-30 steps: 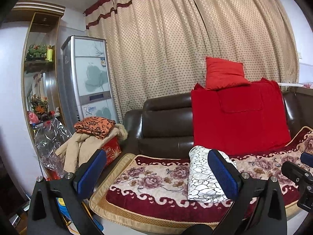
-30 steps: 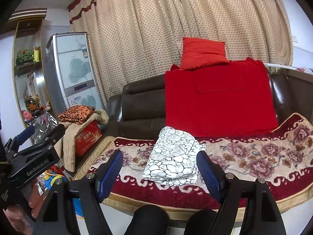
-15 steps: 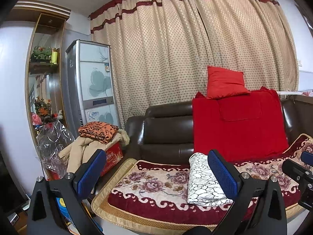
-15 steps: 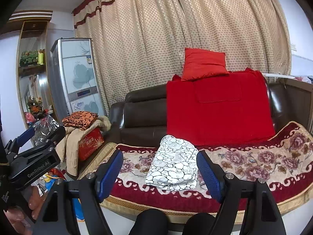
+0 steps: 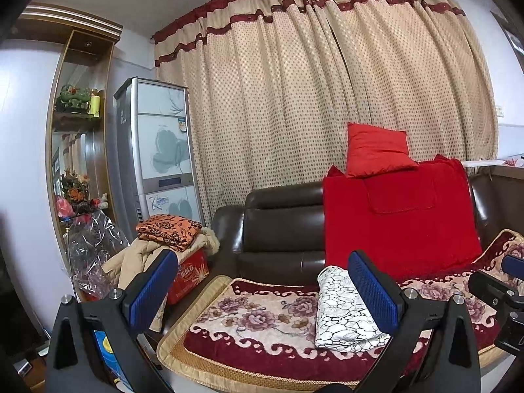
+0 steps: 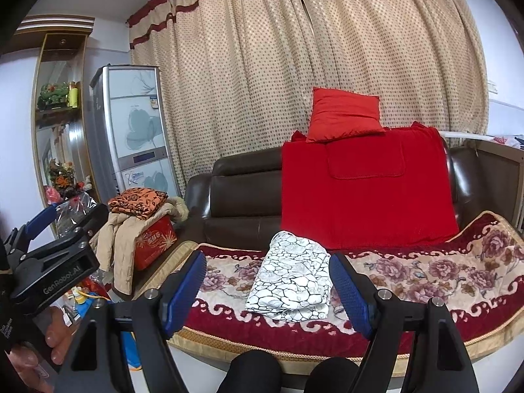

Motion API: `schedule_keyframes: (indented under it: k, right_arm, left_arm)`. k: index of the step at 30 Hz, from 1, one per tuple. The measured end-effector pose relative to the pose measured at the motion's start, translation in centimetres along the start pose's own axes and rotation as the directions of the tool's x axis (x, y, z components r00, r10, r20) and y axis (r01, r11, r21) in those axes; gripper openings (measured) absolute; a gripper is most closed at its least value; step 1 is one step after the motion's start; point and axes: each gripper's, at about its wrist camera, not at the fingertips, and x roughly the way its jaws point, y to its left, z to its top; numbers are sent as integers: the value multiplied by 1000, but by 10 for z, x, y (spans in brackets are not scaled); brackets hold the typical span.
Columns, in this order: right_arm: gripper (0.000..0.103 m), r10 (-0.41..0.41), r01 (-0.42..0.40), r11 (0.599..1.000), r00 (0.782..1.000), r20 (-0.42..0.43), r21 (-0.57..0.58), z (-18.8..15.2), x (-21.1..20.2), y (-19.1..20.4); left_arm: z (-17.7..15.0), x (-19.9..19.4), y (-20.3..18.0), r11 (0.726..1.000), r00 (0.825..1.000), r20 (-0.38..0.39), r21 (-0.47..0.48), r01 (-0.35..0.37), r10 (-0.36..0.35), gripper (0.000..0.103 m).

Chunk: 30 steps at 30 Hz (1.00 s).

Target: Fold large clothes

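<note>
A folded white garment with a black crackle pattern lies on the floral red sofa cover. It also shows in the left wrist view. My right gripper is open and empty, held back from the sofa's front edge with the garment seen between its fingers. My left gripper is open and empty, off to the left of the garment; it also shows at the left of the right wrist view.
A red blanket and red cushion cover the brown leather sofa back. A red box with a beige coat and orange folded cloth stands left of the sofa. A tall cabinet unit and curtain stand behind.
Both grippers have tilted upward and drawn back a little, so the sofa and garment sit lower in both views. Both stay open and empty.
</note>
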Motion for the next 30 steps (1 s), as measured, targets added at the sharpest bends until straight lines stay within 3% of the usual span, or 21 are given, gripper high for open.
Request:
schedule_keyframes:
  k: [30]
  right_arm:
    - [80, -2, 1, 1000, 1000, -24, -12, -2, 9, 8]
  left_arm:
    - [-7, 18, 15, 999, 999, -25, -42, -27, 26, 103]
